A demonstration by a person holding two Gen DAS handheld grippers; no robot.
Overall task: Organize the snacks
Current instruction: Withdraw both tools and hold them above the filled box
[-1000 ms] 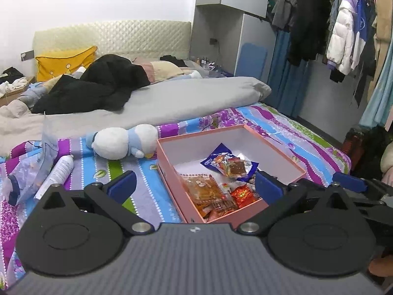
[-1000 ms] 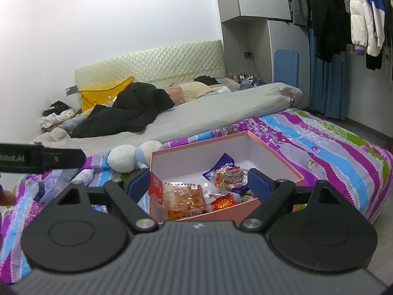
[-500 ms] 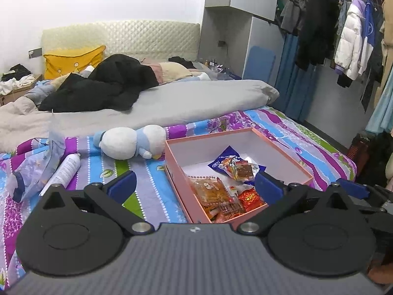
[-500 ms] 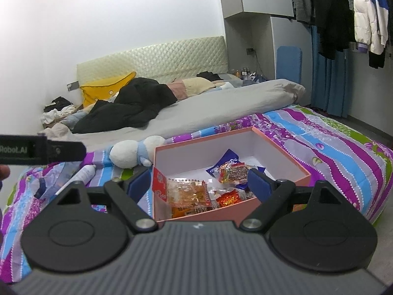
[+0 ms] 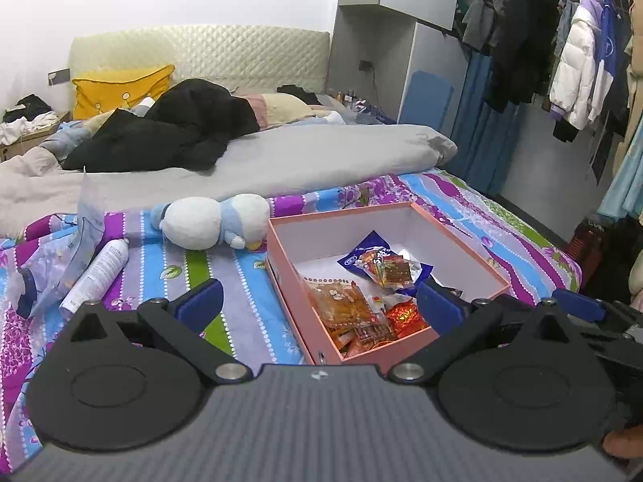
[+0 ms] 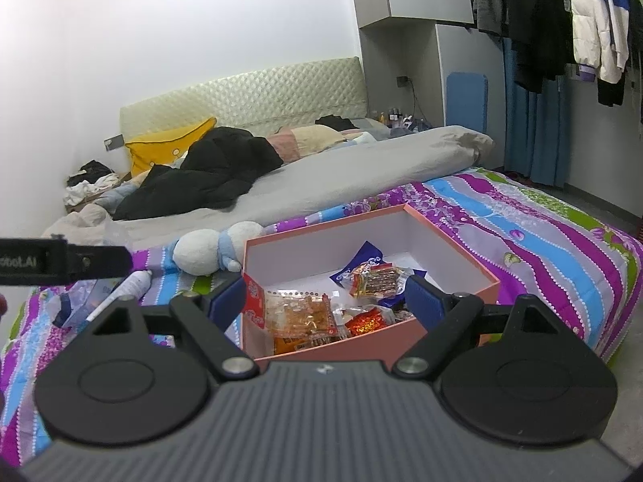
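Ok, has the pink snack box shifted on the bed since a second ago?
No. The pink box still sits with its far left corner right beside the plush toy, same as before.

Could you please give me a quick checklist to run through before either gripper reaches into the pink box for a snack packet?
1. Left gripper jaws open and nothing between them: ok.
2. Right gripper jaws open and nothing between them: ok.
3. Pink box open on top, no lid in the way: ok.
4. Snack packets in reach: the orange packet and the blue packet lie in the box's near part: ok.
5. Packets lying separately for a clean single pick: not ok, they overlap in a pile.
6. Plush toy and white bottle lie outside the box, off the approach path: ok.
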